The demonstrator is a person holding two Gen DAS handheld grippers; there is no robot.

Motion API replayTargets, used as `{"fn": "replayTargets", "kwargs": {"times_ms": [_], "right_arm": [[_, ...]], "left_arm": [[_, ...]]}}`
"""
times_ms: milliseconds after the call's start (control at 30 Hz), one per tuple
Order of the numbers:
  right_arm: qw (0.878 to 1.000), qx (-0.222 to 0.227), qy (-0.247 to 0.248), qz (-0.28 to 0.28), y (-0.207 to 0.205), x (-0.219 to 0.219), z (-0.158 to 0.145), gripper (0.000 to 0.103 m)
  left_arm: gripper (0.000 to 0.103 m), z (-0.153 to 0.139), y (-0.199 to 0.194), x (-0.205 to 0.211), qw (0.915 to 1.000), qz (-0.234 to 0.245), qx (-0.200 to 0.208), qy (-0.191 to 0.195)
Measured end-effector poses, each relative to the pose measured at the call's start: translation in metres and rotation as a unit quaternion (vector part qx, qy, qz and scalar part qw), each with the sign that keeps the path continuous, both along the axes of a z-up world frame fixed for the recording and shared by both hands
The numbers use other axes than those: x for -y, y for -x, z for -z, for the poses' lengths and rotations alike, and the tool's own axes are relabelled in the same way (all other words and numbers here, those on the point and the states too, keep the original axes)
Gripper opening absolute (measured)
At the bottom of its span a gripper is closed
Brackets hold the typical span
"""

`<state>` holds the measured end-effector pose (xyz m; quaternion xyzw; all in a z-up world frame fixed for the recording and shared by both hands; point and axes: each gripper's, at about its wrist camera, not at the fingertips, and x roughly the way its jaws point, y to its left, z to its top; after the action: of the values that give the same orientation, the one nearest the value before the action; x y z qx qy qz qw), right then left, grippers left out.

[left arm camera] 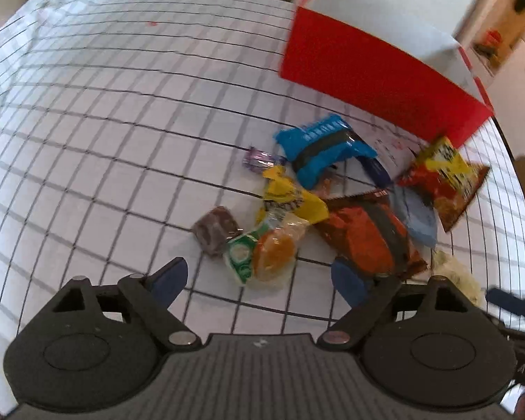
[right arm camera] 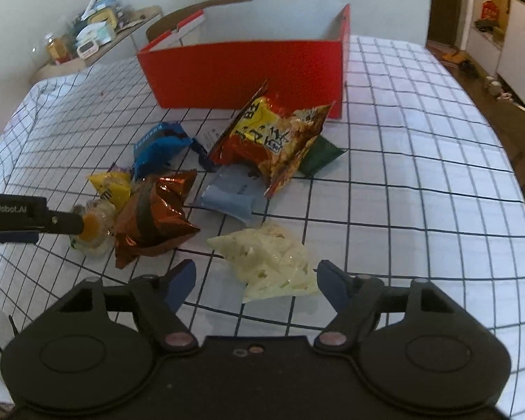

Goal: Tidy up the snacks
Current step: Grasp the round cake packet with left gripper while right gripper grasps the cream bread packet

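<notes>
1. Near the table's [right arm camera: 420,161] right edge, short of its near corner, the pale clear bag of snacks [right arm camera: 266,262] lies flat on the checked cloth, directly ahead of the right gripper [right arm camera: 253,285].
2. Its jaws stand apart with the bag's near end between the blue pads; the pads do not press it, so nothing is held.
3. This bag's long axis runs slantwise from far-left to near-right, so the fingers straddle its wider near end.
4. Toward the table's middle, the left gripper [left arm camera: 259,280] hangs with jaws apart over the orange-and-green clear packet [left arm camera: 262,252], empty as well.
5. At the far edge the red box [right arm camera: 248,70] stands open-topped, beyond the heap of snacks; the right hand looks nearer to it.
6. Judgement: each hand seems set to take the snack beneath it.
</notes>
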<state>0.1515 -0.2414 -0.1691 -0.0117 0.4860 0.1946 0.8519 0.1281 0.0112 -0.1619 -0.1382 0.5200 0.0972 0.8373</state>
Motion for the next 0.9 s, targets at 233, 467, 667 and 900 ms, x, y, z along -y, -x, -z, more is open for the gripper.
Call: {"fn": "replayTargets", "kwargs": {"times_ms": [233, 467, 667, 900], "right_arm": [[1.000, -0.002, 0.003, -0.030, -0.008, -0.002, 0.007, 0.073], [0.999, 0.004, 0.028, -0.032, -0.014, -0.007, 0.012, 0.072], [0.998, 0.005, 0.067, -0.020, -0.019, -0.009, 0.018, 0.070], [0.997, 0.005, 0.068, -0.023, -0.020, -0.014, 0.019, 0.057]], "left_arm": [[0.082, 0.004, -0.002, 0.022, 0.9903, 0.106, 0.030, -0.085], [0.081, 0.017, -0.010, 0.025, 0.9802, 0.167, 0.023, -0.103], [0.079, 0.025, -0.010, 0.029, 0.9694, 0.207, 0.028, -0.129], [0.061, 0.028, -0.011, 0.039, 0.9567, 0.242, 0.036, -0.159]]}}
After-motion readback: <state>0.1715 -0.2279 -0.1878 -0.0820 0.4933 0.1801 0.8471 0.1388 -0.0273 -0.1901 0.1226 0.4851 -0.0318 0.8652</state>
